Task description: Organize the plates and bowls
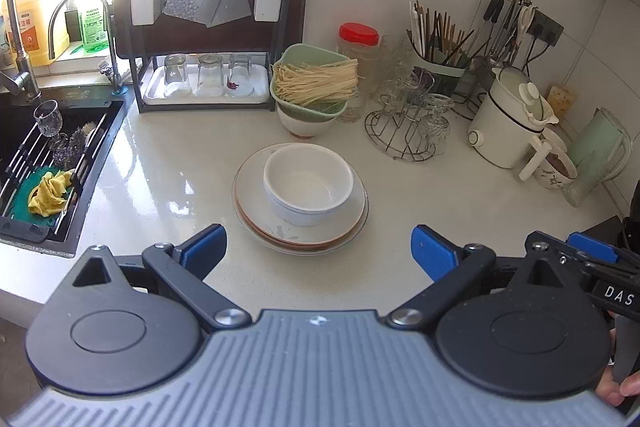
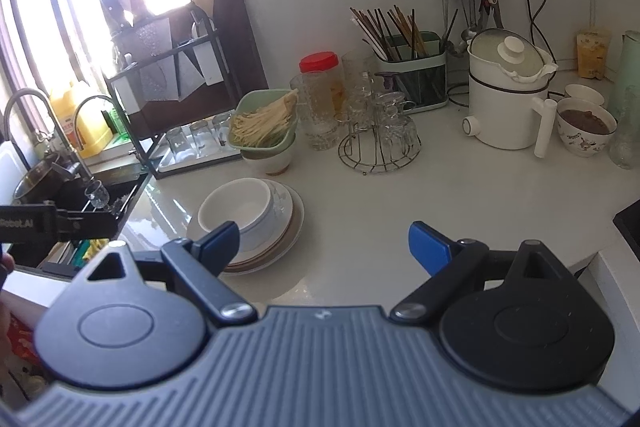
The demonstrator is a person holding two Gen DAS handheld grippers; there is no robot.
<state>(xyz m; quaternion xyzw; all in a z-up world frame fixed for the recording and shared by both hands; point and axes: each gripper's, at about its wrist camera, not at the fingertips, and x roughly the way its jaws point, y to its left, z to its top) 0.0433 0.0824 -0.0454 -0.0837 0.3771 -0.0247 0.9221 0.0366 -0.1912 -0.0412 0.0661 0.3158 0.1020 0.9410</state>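
Just ahead of my left gripper [image 1: 319, 251] a white bowl [image 1: 308, 183] sits empty on stacked plates [image 1: 256, 211]; I count three plates at least, the lower rims hard to separate. Beyond them a green basket [image 1: 312, 83] of noodles rests on another bowl [image 1: 306, 125], mostly hidden. Three upturned glasses [image 1: 210, 75] stand on a tray [image 1: 156, 97]. My right gripper [image 2: 324, 243] sits right of the stack. Both grippers gape wide, holding nothing.
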